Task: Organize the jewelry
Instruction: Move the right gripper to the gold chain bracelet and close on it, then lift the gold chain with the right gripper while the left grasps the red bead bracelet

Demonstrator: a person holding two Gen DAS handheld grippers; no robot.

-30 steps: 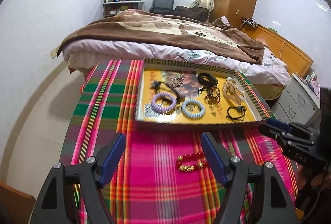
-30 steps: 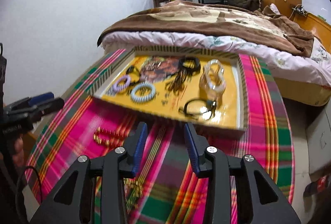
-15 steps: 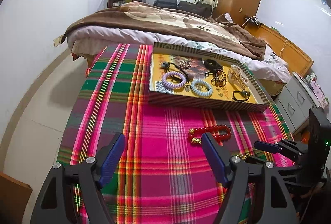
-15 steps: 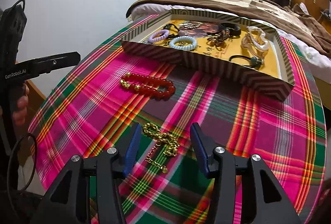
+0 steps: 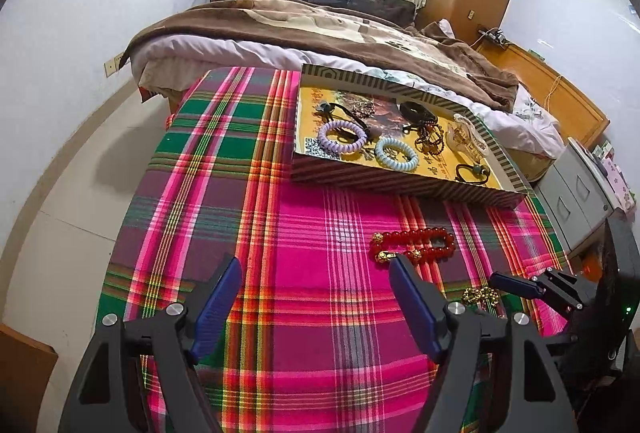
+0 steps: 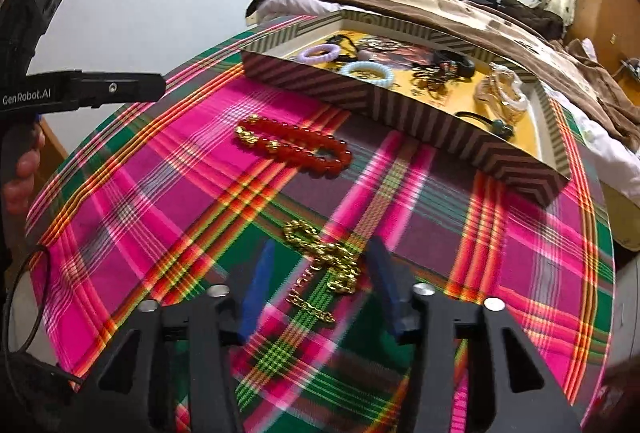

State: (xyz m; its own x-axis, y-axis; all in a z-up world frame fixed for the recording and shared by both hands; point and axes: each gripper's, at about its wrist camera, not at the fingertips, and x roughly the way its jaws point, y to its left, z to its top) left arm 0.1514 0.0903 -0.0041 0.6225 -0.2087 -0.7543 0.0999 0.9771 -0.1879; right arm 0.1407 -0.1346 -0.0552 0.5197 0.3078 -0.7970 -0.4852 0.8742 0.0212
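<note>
The right gripper (image 6: pixel 320 273), jaws spread, straddles a crumpled gold chain bracelet (image 6: pixel 324 261) running lengthwise toward it on the plaid cloth (image 6: pixel 160 193), while the left gripper (image 5: pixel 316 293), marked "GenRobot.AI", gapes unladen.

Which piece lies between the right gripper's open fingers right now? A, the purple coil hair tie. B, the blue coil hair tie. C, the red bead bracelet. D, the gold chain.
D: in the right wrist view the gold chain lies on the cloth between the fingers of the open right gripper, while the red bracelet lies farther off, nearer the tray.
</note>
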